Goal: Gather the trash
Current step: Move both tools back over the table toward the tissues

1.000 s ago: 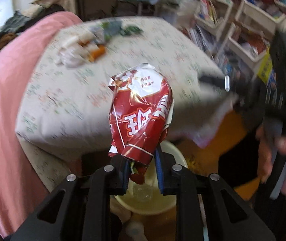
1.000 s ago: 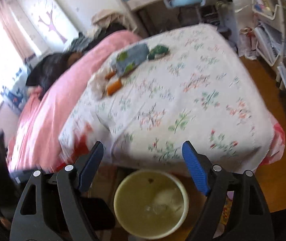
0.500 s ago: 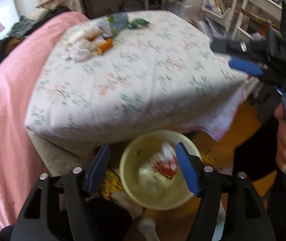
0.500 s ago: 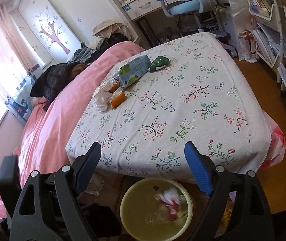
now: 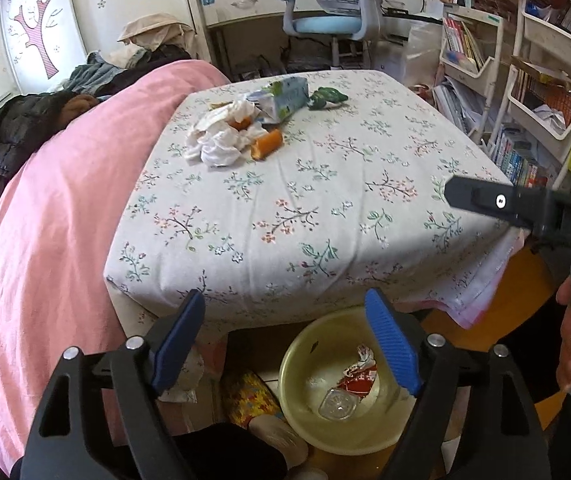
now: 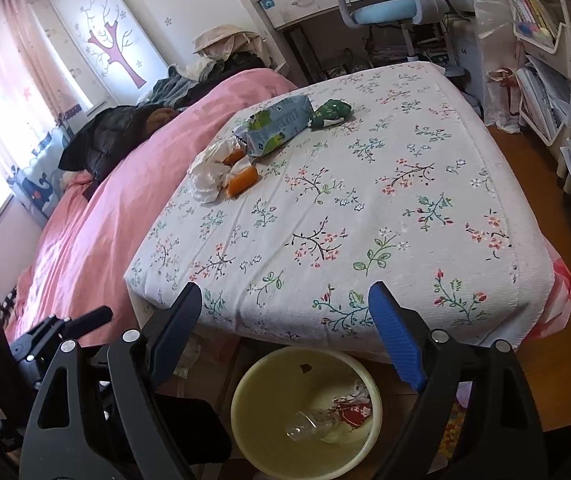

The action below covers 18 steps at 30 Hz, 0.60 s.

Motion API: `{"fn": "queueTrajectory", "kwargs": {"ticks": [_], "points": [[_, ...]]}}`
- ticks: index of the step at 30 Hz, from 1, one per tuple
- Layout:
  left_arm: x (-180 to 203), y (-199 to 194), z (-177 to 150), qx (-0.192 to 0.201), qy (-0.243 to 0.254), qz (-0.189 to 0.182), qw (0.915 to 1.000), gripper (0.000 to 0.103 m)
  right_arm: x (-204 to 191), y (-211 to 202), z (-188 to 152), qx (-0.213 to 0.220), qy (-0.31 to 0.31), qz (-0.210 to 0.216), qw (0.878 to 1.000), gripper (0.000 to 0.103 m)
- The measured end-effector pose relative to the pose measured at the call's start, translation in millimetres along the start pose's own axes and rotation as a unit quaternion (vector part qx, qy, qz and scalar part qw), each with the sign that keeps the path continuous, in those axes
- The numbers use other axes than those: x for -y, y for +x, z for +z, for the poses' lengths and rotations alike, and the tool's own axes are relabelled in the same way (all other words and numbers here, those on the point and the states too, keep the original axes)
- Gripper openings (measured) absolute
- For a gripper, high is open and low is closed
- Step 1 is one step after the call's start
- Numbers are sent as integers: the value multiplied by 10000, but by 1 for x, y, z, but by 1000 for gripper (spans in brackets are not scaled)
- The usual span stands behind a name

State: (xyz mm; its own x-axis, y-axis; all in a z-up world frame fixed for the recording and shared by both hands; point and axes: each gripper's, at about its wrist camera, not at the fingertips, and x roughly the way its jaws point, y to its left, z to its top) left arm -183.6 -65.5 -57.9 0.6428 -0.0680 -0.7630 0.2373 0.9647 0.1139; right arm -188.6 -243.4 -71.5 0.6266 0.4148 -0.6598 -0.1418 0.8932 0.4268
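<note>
Crinkled red foil wrapper (image 5: 359, 374) in round yellow bin (image 5: 297, 400), beside seemingly clear plastic bottle (image 6: 311, 426); both claws spread, empty.

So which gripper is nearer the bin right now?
Left, going by the views. The left gripper hovers open right above the bin; the right gripper is open too, over the bed edge just behind it, a close call.

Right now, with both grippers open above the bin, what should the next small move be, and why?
Probably reach the left gripper forward toward the crumpled white tissue at the far side of the bed. The red snack bag already lies in the yellow bin, both grippers are open and empty, and the tissue pile, orange wrappers and blue-green bag remain.
</note>
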Motion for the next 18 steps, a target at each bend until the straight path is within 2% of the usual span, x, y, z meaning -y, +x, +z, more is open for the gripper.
{"fn": "queueTrajectory", "kwargs": {"ticks": [8,11,13,15,18], "points": [[-9,-1,4,131,-176,208,9995,83,-1,5,-2,-44,-69,-29,10000,82],[-23,1,6,132,-495,383,9980,86,-2,7,-2,-55,-98,-40,9999,82],[-36,8,7,-18,-803,467,9957,86,-3,9,-2,-68,-115,-39,9999,82],[-50,15,7,-179,-1184,380,9921,86,-5,11,-2,-80,-144,-37,9999,82],[-63,17,7,-162,-1593,281,9867,86,-9,15,-2,-112,-211,-36,9997,82]]}}
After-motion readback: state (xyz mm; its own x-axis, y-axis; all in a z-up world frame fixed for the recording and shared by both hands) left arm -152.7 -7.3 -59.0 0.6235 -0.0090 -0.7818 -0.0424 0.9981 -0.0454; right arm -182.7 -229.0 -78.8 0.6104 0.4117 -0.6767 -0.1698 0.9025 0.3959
